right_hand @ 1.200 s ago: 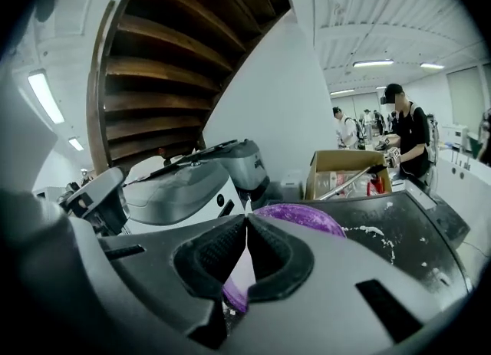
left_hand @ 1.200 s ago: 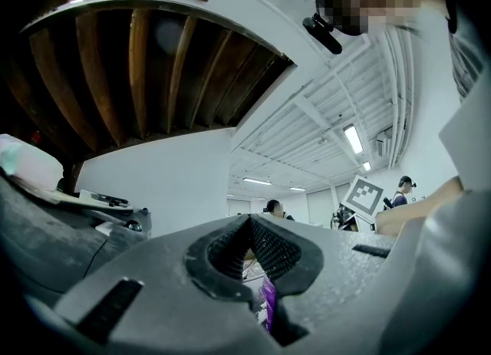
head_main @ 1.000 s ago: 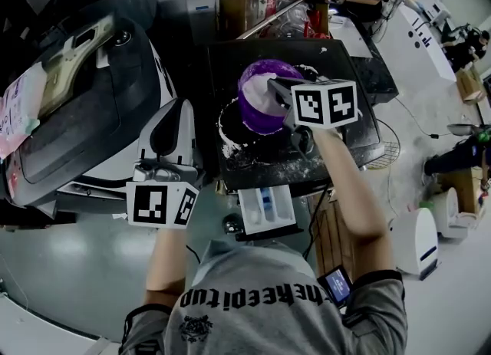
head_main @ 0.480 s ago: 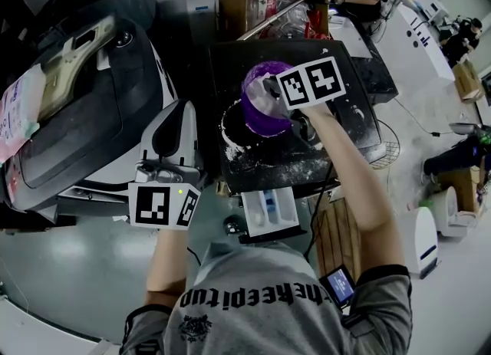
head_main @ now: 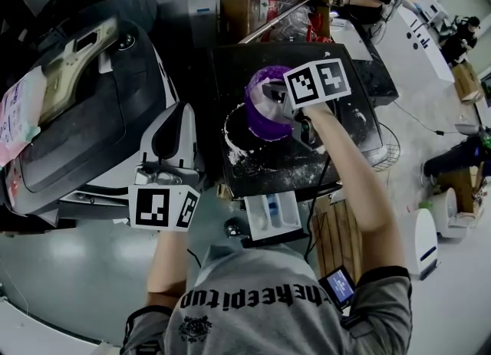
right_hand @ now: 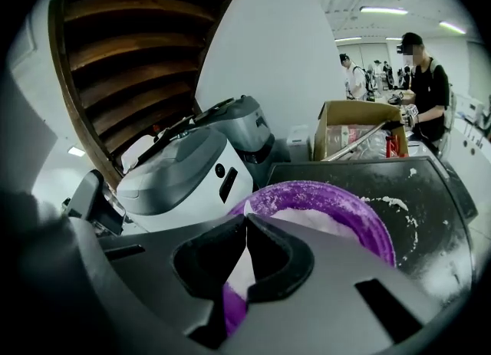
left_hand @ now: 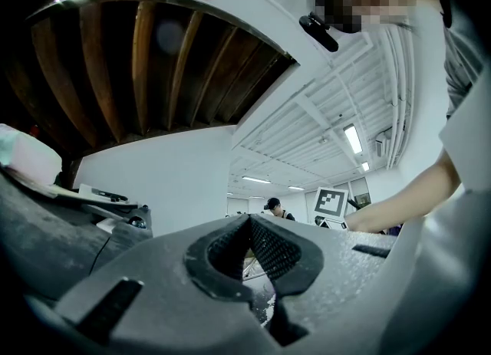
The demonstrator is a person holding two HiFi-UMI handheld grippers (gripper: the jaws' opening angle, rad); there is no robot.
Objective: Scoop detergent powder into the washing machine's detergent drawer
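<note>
One black-topped washing machine [head_main: 349, 135] carries a purple bowl [head_main: 259, 122] of white detergent powder [right_hand: 311, 219] on its lid, with loose powder [head_main: 253, 160] spilled around the bowl. The detergent drawer [head_main: 273, 214] juts open from the machine's front edge. The right tongs [right_hand: 245, 219] sit over the bowl, tips pressed together. The left tongs [left_hand: 249, 219], also closed and empty, hang off the machine's left side.
</note>
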